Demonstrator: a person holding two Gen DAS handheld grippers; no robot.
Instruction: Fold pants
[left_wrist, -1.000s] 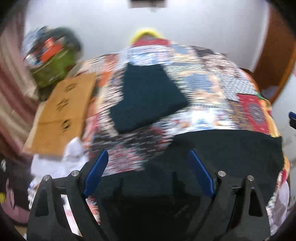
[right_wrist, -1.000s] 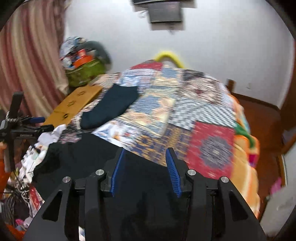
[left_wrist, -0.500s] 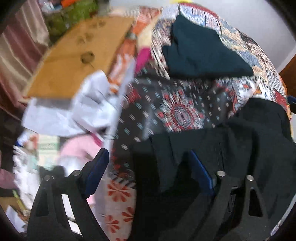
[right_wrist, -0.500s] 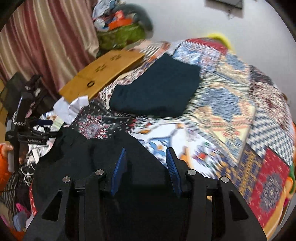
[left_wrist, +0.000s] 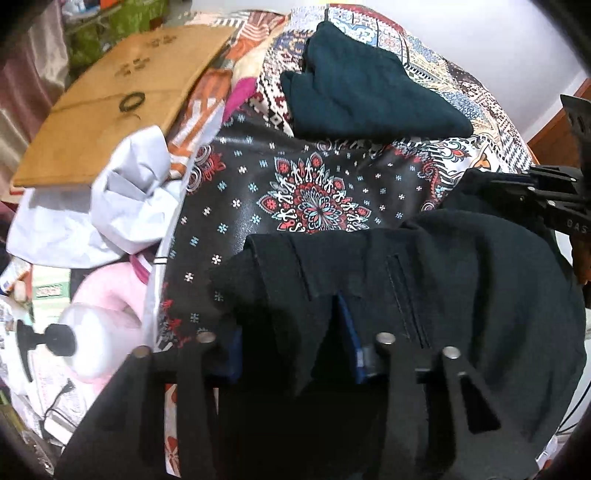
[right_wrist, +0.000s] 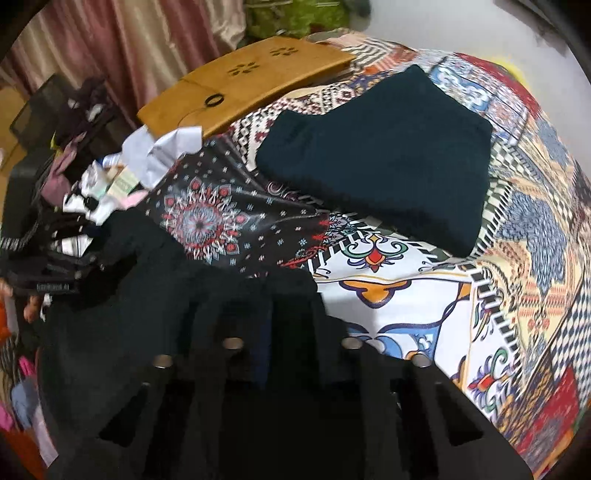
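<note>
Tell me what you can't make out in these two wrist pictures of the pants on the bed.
- Black pants: legs cut off by the bottom edge in both views, so their full layout is unknown.
- Right gripper: fingertips buried in black cloth, right wrist view.
- Left gripper: left finger mostly covered by cloth.
- Pump bottle: label blurred, left wrist view.
- Folded dark garment: type unclear.

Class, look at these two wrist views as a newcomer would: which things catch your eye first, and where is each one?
First, the black pants bunched at the near edge of the patchwork bedspread, with the left gripper and right gripper both closed on the cloth. Next, a folded dark garment lying farther back on the bed. To the left sits a wooden board beside crumpled white paper.
</note>
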